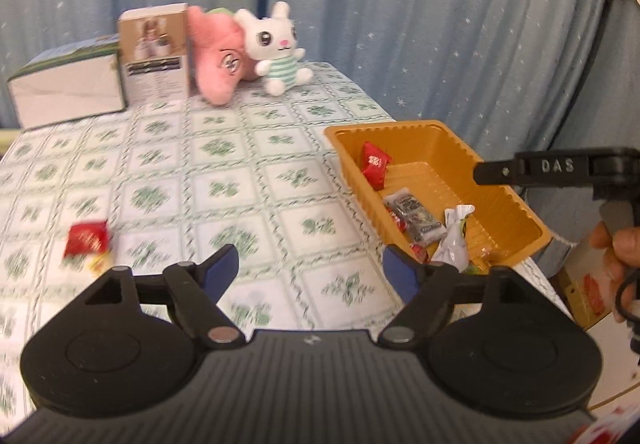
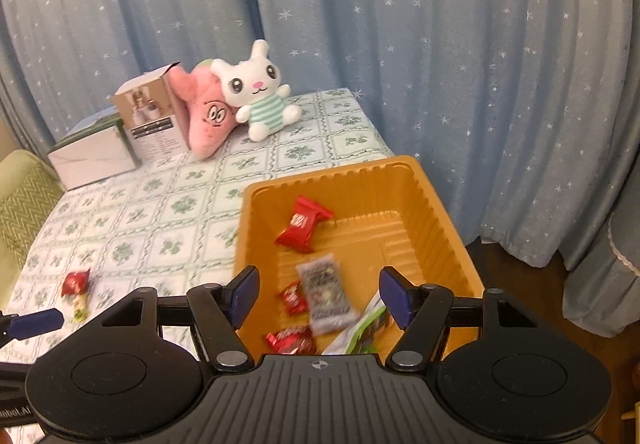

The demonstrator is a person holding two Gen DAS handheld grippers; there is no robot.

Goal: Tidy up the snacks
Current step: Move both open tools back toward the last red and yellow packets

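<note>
We hold our left claw (image 1: pixel 310 272) above the tabletop (image 1: pixel 224 172), its blue-padded fingers (image 1: pixel 219 269) spread apart with nothing between them. Our right claw (image 2: pixel 319 296) hangs over the near end of the orange tray (image 2: pixel 436 212), also spread wide and carrying nothing. The tray sits at the tabletop's right edge and holds several snacks: a red packet (image 2: pixel 303 225) toward its far end, a grey packet (image 2: pixel 326 297) in the middle, small red candies (image 2: pixel 292 340) and a white-and-green pouch (image 2: pixel 362 330) at the near end. Well apart from the tray, on the left of the cloth, lies a red snack (image 1: pixel 86 239) touching a small yellowish one (image 1: pixel 98 263). At the far end stand a white rabbit plush (image 1: pixel 278 48), a pink plush (image 1: pixel 218 52) and two boxes (image 1: pixel 156 52).
</note>
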